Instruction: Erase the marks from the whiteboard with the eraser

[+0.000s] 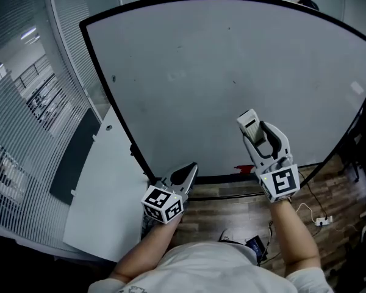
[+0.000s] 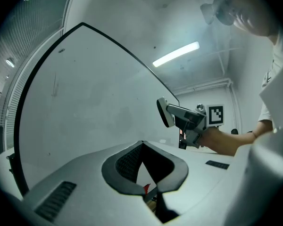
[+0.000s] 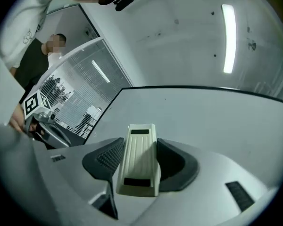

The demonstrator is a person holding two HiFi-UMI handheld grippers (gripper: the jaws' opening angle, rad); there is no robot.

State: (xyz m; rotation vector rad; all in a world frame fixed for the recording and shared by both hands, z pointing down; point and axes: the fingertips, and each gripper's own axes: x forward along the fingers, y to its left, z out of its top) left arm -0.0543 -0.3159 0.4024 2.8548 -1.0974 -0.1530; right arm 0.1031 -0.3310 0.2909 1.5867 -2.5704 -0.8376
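Two grippers in the head view. The right gripper (image 1: pixel 254 133) was clamped on a cream ribbed-plastic block eraser (image 1: pixel 249 124), held in front of the lower right of the big glossy white whiteboard (image 1: pixel 232 66) with its black frame. Contact with the surface wasn't clear from there. The left gripper (image 1: pixel 189 171) hung low by the bottom rail (image 1: pixel 219 178), tips pinched together, nothing in them. The board looked nearly clean, just a few faint dark specks (image 1: pixel 234 82). A small red item (image 1: pixel 241 168) sat on the rail; couldn't tell what.

Left gripper view: the dark textured pads (image 2: pixel 125 163) met at the tips, empty. The eraser showed side-on, darker face toward the board, seemingly just off it.

Right gripper view: the jaws squeezed the eraser's long smooth sides. Its ribbed back faced the camera, with two dark inset strips.

Risk, my read: the grip sits on slick plastic flanks, so pressing hard into a wipe could pivot the eraser or pop it out. A tilted approach would land one edge only and skip specks.
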